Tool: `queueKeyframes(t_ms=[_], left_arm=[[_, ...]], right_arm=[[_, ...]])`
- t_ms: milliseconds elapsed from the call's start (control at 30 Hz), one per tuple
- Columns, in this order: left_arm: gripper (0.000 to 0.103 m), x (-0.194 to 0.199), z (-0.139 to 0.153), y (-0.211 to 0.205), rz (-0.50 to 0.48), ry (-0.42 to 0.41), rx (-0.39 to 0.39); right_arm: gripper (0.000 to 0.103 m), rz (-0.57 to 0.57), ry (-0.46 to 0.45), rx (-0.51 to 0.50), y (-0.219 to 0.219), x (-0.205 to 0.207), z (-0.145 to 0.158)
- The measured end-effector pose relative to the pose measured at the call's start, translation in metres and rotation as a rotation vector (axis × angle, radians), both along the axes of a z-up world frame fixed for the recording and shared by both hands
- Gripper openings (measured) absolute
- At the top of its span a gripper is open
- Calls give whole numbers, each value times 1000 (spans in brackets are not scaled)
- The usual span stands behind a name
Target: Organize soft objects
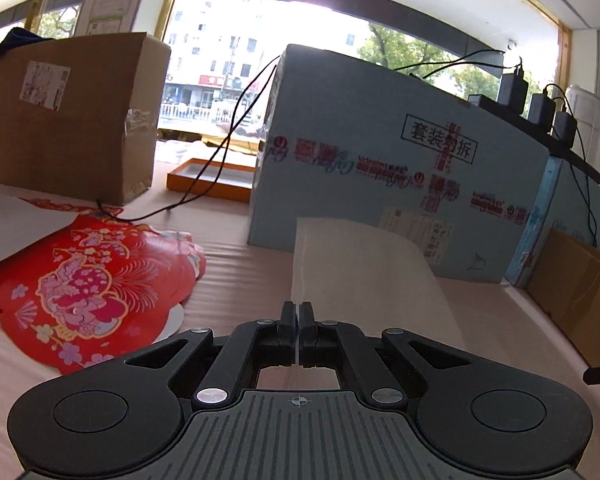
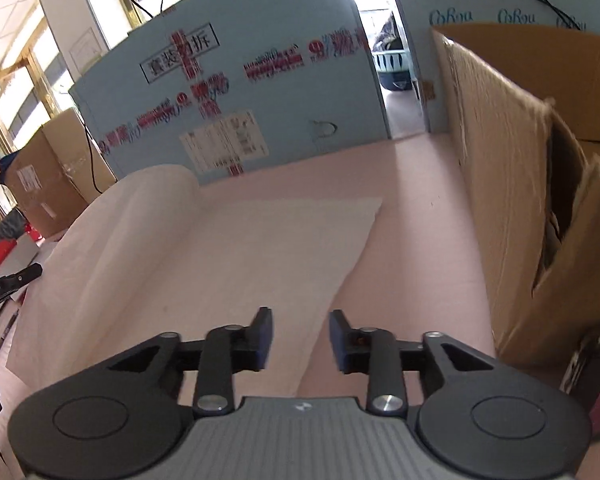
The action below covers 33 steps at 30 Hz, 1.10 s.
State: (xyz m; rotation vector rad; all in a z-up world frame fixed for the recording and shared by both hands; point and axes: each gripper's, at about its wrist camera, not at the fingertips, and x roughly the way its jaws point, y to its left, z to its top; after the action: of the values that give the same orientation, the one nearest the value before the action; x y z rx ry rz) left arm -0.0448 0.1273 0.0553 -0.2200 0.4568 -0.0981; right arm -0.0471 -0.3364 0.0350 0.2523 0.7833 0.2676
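We see a pale sheet of soft cloth (image 2: pixel 260 248) spread on the pink desk (image 2: pixel 420 208), its left side lifted in a curving fold. The left hand-held gripper (image 1: pixel 299 320) has its jaws pressed together on that lifted edge, the cloth (image 1: pixel 360 264) rising ahead of it. The right hand-held gripper (image 2: pixel 300 336) hovers over the near right edge of the sheet with jaws apart, holding nothing. Open desk lies to the right of the sheet, bounded by a brown cardboard box (image 2: pixel 532 184) with a torn side. Ahead stands a light blue box (image 2: pixel 240 80) bearing a framed black stamp "套装勿拆", blurred red tape and a white shipping label. Another blue panel behind reads "CoRou". Left of the cloth lie a red printed paper cutout (image 1: pixel 88 280), a taped brown carton (image 1: pixel 72 116) and an orange-rimmed tray (image 1: pixel 212 178). At the right view's left edge, a black handle marked "GenRobot.AI" shows beside a person's fingers.
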Motion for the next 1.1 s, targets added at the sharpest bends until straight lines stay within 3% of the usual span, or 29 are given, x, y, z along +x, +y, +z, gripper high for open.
queueKeyframes(t_ms=[167, 300, 333, 400, 433, 467, 500, 600, 633, 667, 700, 733, 767, 800, 833, 867, 900, 933, 967, 1033, 1100], left_arm=[[0, -3, -14, 12, 37, 46, -53], [1, -7, -24, 24, 57, 91, -79], [5, -8, -27, 26, 70, 113, -72], [41, -13, -31, 27, 90, 139, -54], [78, -16, -33, 25, 95, 153, -60], [88, -20, -34, 24, 97, 165, -73], [88, -22, -35, 21, 77, 176, -78], [88, -24, -39, -3, 17, 198, 32], [87, -24, -43, -21, -1, 205, 149], [85, -24, -46, -30, -9, 210, 211], [76, -25, -47, -41, -29, 198, 261], [50, -26, -45, -47, -68, 187, 253], [38, -26, -44, -48, -83, 185, 240], [35, -25, -44, -51, -90, 180, 240], [24, -25, -44, -53, -101, 173, 242], [14, -25, -44, -54, -110, 169, 237], [10, -24, -43, -54, -119, 165, 227], [4, -24, -41, -53, -111, 156, 236], [4, -25, -38, -52, -97, 144, 251], [4, -25, -33, -49, -69, 121, 283], [4, -26, -27, -46, -41, 97, 314]], right_arm=[[80, 74, 100, 165, 5, -2, -16], [85, 104, 57, 151, 19, 2, -17], [85, 100, 49, 146, 21, 5, -16], [84, 87, 28, 118, 26, 8, -15], [84, 86, 16, 98, 29, 8, -14], [85, 92, 1, 72, 33, 9, -15], [85, 99, -14, 46, 37, 9, -16], [90, 114, -49, -13, 46, 6, -19], [91, 120, -63, -37, 51, 4, -20], [92, 124, -76, -63, 55, 2, -21], [92, 128, -90, -93, 59, 0, -22], [92, 132, -103, -122, 64, -2, -24], [91, 135, -116, -151, 68, -4, -25], [91, 139, -128, -180, 72, -6, -26], [86, 140, -135, -200, 75, -7, -26], [72, 139, -142, -201, 75, -8, -25], [63, 141, -149, -192, 74, -9, -24], [47, 141, -151, -180, 72, -9, -23], [29, 140, -150, -174, 71, -9, -23], [7, 136, -148, -164, 68, -8, -22], [5, 123, -169, -201, 67, -9, -19]])
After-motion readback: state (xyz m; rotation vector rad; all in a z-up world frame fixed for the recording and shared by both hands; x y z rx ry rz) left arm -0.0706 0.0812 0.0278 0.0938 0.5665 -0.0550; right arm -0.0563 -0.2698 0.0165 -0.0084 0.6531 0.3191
